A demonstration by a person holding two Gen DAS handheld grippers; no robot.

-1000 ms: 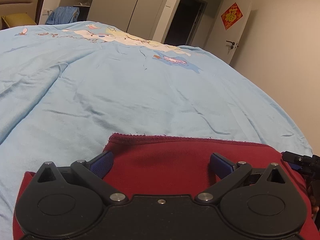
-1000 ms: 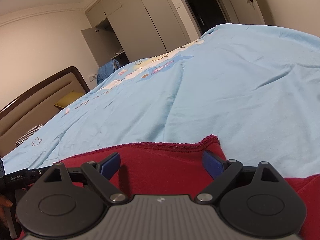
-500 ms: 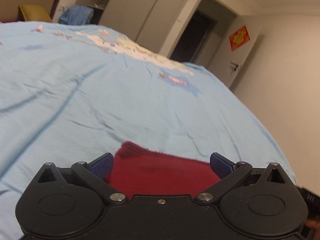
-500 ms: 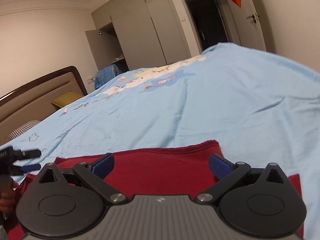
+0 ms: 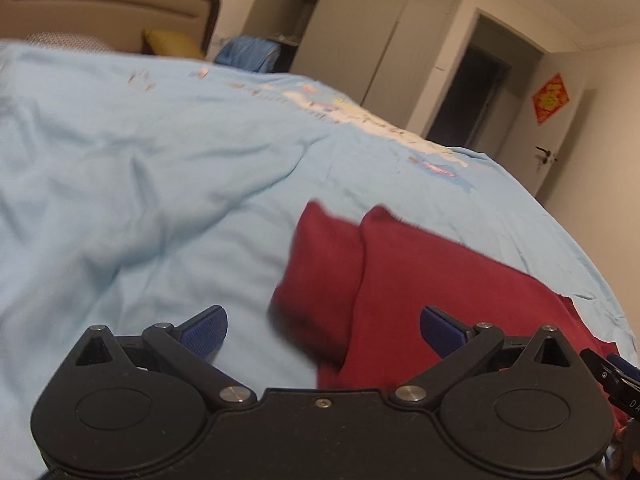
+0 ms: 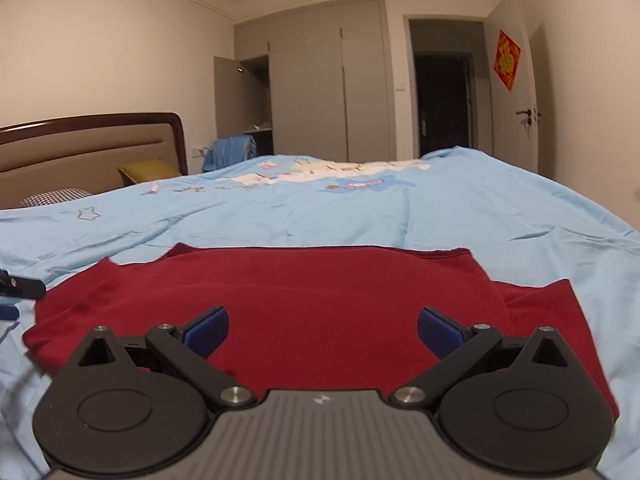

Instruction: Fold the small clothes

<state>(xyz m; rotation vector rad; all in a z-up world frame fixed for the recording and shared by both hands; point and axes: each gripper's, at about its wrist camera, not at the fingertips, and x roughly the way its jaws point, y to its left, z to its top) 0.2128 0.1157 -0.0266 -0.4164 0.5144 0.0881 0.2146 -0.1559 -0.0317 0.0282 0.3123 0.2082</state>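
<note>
Red cloth lies flat on the blue bed cover, right in front of you: it is the small red top [image 6: 320, 300]. Your right gripper [image 6: 322, 326] is wide open over it and holds nothing. Your left gripper [image 5: 322, 326] is wide open too, with the folded edge of the top [image 5: 420, 280] between its blue fingers [image 5: 204, 326]. The blue bed cover [image 6: 440, 216] spreads out past it. Far back you see the brown headboard [image 6: 92, 148] and the grey closet [image 6: 320, 88].
</note>
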